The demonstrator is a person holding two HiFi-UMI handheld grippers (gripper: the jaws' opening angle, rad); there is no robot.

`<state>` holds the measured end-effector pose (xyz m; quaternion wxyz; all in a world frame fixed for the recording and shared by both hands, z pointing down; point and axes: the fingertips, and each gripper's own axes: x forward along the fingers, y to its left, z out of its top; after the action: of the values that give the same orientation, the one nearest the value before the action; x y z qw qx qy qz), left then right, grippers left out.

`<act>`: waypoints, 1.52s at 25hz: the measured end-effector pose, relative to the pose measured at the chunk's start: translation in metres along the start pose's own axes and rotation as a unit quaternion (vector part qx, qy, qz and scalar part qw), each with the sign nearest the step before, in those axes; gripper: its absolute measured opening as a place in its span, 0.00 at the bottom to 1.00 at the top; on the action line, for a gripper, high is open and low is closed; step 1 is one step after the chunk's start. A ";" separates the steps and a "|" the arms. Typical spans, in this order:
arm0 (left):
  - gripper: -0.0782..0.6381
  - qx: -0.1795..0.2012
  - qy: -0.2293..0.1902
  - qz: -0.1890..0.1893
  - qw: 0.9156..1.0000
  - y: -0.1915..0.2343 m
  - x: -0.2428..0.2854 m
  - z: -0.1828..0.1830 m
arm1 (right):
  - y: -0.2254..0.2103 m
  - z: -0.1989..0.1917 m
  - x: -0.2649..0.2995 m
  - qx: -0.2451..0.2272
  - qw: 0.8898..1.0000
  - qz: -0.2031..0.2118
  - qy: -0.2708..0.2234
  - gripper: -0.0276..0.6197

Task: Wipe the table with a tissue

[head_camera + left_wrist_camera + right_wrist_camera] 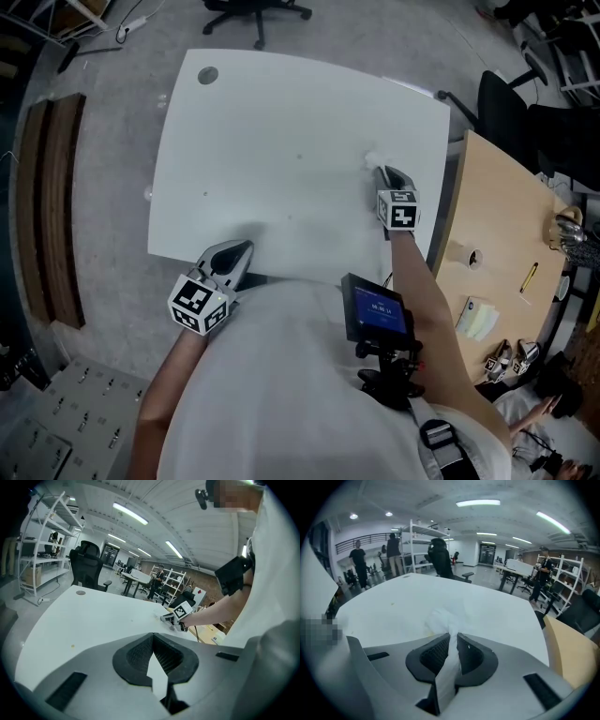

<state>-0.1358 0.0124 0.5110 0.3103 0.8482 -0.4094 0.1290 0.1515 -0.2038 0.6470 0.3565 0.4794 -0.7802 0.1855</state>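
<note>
At the near left edge, the left grey tool with the marker cube (236,253) is hovering just over the wide white rectangular worktop (281,122). Its jaws are meeting at the tips, and the left gripper view is showing nothing caught between them, only the pale surface beyond, so this tool seems to be taking no part in the job. Moving across, the left and middle of the worktop are lying bare apart from a round grey cap (207,75) in the far left corner and a few small specks. One yellowish speck (72,645) is showing in the left gripper view, which suggests that side is waiting to be wiped. Further right, the right grey tool (386,176) is reaching over the right part of the worktop. Its jaws are clamping a crumpled white paper tissue (440,620), which is running back through the gap between the pads and bunching out in front of the tips. In the head view, the tissue (372,159) is sitting on the surface just beyond that tool, so wiping appears to be under way on the right side. How much has been cleaned cannot be read from the plain surface, but most of the worktop to the left is probably waiting for a pass.
</note>
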 end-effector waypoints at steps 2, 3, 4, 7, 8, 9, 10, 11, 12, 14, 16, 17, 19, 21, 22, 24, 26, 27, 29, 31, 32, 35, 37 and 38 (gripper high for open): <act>0.12 -0.001 -0.001 0.001 1.000 0.000 0.000 0.000 | -0.010 -0.005 0.002 0.014 1.000 -0.024 0.012 0.12; 0.12 -0.001 -0.002 0.002 1.000 0.001 0.000 0.000 | -0.011 -0.005 0.003 0.020 0.999 -0.033 0.014 0.12; 0.12 -0.001 -0.004 0.002 1.000 0.001 0.000 0.000 | -0.009 -0.005 0.004 0.023 0.999 -0.042 0.014 0.12; 0.12 -0.001 -0.006 0.001 1.000 0.000 0.000 0.001 | 0.014 0.003 0.009 0.000 0.999 -0.031 0.008 0.12; 0.12 0.000 -0.007 0.001 1.000 0.000 0.000 0.001 | 0.029 0.008 0.012 -0.019 1.000 -0.017 0.005 0.12; 0.12 0.000 -0.009 0.002 1.000 -0.001 -0.001 0.002 | 0.045 0.012 0.015 -0.040 0.999 -0.003 0.004 0.12; 0.12 -0.001 -0.011 0.003 1.000 0.000 -0.003 0.002 | 0.060 0.017 0.019 -0.058 0.998 0.010 0.004 0.12; 0.12 -0.002 -0.013 0.006 1.000 0.000 -0.004 0.002 | 0.074 0.023 0.022 -0.072 0.997 0.019 0.003 0.12; 0.12 -0.003 -0.015 0.009 1.000 0.001 -0.006 0.002 | 0.085 0.028 0.027 -0.082 0.996 0.024 0.002 0.12; 0.12 -0.006 -0.018 0.016 1.000 0.005 -0.012 0.001 | 0.101 0.038 0.035 -0.093 0.995 0.028 0.000 0.12; 0.12 -0.010 -0.021 0.025 0.999 0.009 -0.019 -0.001 | 0.118 0.047 0.041 -0.103 0.994 0.038 -0.001 0.12; 0.12 -0.013 -0.022 0.029 0.999 0.011 -0.023 -0.003 | 0.128 0.051 0.044 -0.112 0.993 0.045 -0.001 0.12; 0.12 -0.018 -0.024 0.037 0.999 0.014 -0.030 -0.006 | 0.146 0.058 0.048 -0.134 0.989 0.059 -0.002 0.12; 0.12 -0.021 -0.026 0.042 0.999 0.017 -0.035 -0.008 | 0.161 0.063 0.051 -0.149 0.986 0.068 -0.004 0.12; 0.12 -0.023 -0.027 0.044 0.998 0.018 -0.037 -0.009 | 0.168 0.065 0.052 -0.155 0.985 0.073 -0.006 0.12; 0.12 -0.024 -0.029 0.047 0.998 0.020 -0.040 -0.010 | 0.183 0.067 0.054 -0.166 0.982 0.087 -0.009 0.12; 0.12 -0.025 -0.031 0.047 0.998 0.021 -0.041 -0.010 | 0.198 0.068 0.054 -0.184 0.977 0.104 -0.010 0.12; 0.12 -0.024 -0.032 0.046 0.998 0.022 -0.042 -0.010 | 0.205 0.067 0.053 -0.195 0.974 0.113 -0.011 0.12; 0.12 -0.023 -0.033 0.044 0.998 0.022 -0.043 -0.010 | 0.218 0.065 0.050 -0.217 0.966 0.136 -0.012 0.12; 0.12 -0.022 -0.033 0.041 0.998 0.022 -0.043 -0.009 | 0.227 0.061 0.045 -0.244 0.956 0.162 -0.009 0.12; 0.12 -0.021 -0.033 0.040 0.998 0.022 -0.042 -0.008 | 0.230 0.057 0.041 -0.261 0.949 0.175 -0.007 0.12; 0.12 -0.020 -0.037 0.036 0.998 0.021 -0.041 -0.007 | 0.231 0.043 0.028 -0.309 0.928 0.207 0.006 0.12; 0.12 -0.022 -0.041 0.033 0.998 0.021 -0.040 -0.006 | 0.222 0.034 0.022 -0.323 0.923 0.210 0.015 0.12; 0.12 -0.023 -0.042 0.033 0.998 0.021 -0.039 -0.006 | 0.212 0.031 0.021 -0.317 0.927 0.200 0.019 0.12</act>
<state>-0.1769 0.0307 0.5062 0.3075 0.8318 -0.4525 0.0938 -0.0531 -0.1365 0.6525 0.4604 0.1712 -0.8711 0.0053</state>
